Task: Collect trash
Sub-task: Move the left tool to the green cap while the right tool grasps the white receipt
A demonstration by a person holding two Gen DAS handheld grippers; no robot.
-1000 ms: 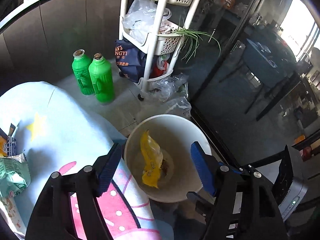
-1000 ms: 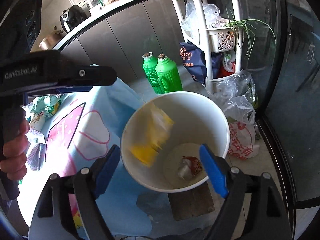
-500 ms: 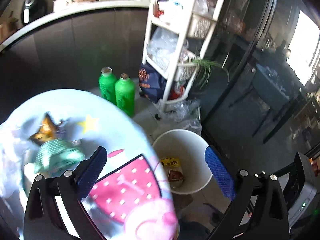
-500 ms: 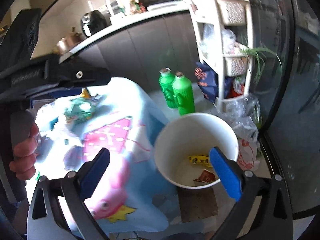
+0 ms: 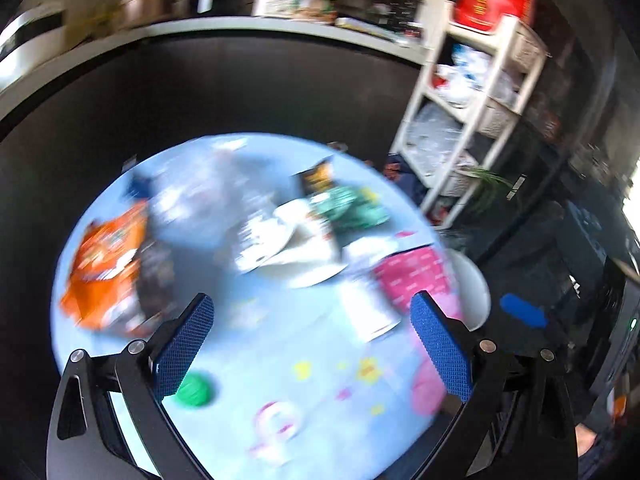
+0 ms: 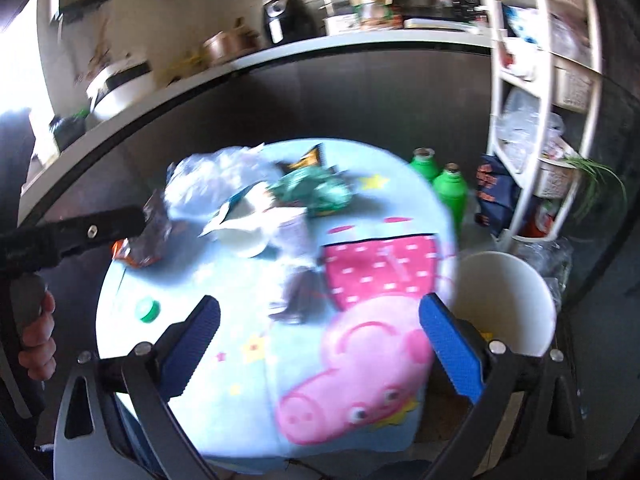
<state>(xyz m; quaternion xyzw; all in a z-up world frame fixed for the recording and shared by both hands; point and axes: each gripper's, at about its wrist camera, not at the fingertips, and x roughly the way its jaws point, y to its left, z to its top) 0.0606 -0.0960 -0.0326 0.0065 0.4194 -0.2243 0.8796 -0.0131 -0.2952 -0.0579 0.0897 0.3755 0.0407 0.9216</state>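
Observation:
A round table (image 5: 280,360) with a light blue pig-print cloth (image 6: 352,352) holds trash: an orange snack bag (image 5: 104,264), a green wrapper (image 5: 352,208) (image 6: 316,192), a black-and-orange packet (image 5: 316,178), white paper and a bowl (image 6: 244,236), clear plastic (image 6: 216,172) and a green bottle cap (image 5: 194,390) (image 6: 147,309). The white bin (image 6: 504,304) stands on the floor right of the table. My left gripper (image 5: 312,344) is open and empty above the table. My right gripper (image 6: 320,344) is open and empty over the cloth.
Two green bottles (image 6: 450,190) stand on the floor behind the table. A white shelf rack (image 6: 540,120) with baskets and bags stands at the right. A dark counter (image 6: 280,80) with appliances curves behind. My left gripper's body (image 6: 72,236) shows at the left in the right wrist view.
Both grippers have swung up and left, away from the bin to over the table. The yellow wrapper dropped into the bin. Both stay open.

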